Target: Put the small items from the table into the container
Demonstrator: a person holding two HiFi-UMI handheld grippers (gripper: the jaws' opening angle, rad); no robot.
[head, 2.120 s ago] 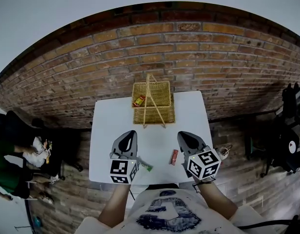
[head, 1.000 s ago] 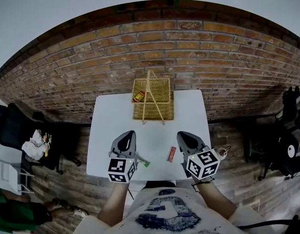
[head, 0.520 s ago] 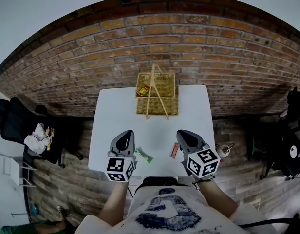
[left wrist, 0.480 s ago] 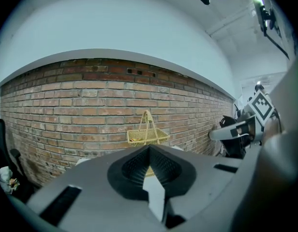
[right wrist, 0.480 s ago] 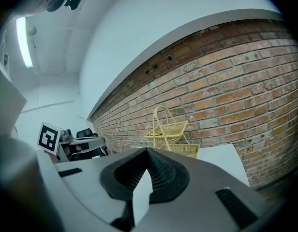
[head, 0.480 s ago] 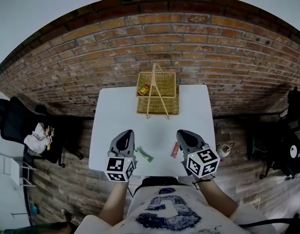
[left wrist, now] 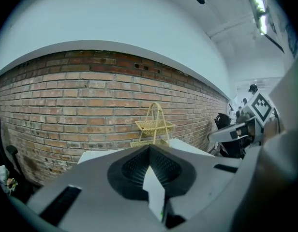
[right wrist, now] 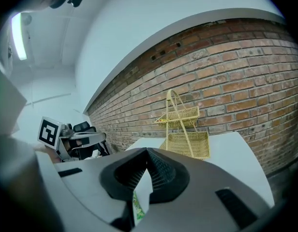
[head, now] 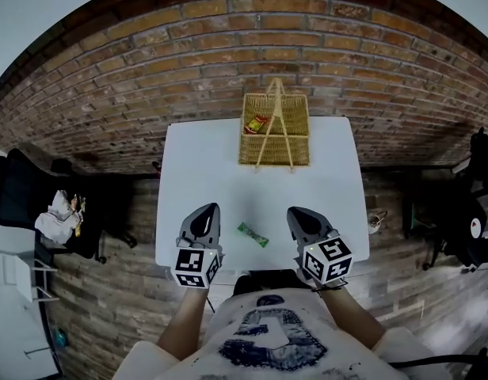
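A wicker basket (head: pixel 276 129) with a tall handle stands at the far edge of the white table (head: pixel 196 172); a red and yellow packet (head: pixel 256 123) lies in it. A green snack bar (head: pixel 253 234) lies on the table near the front edge, between my two grippers. My left gripper (head: pixel 208 210) hovers left of the bar and is shut, with nothing held. My right gripper (head: pixel 296 212) hovers right of the bar, also shut and empty. The basket (left wrist: pixel 154 127) shows far ahead past the left jaws, and the same basket (right wrist: pixel 185 129) past the right jaws.
A brick wall (head: pixel 252 46) rises behind the table. A black office chair (head: pixel 26 204) with a pile of things on it stands at the left. Dark equipment (head: pixel 474 212) stands at the right. The floor is wood planks.
Both grippers have drawn back toward the table's front edge and sunk a little. The red packet that lay beside the right gripper is out of sight now. The green bar now lies midway between the grippers.
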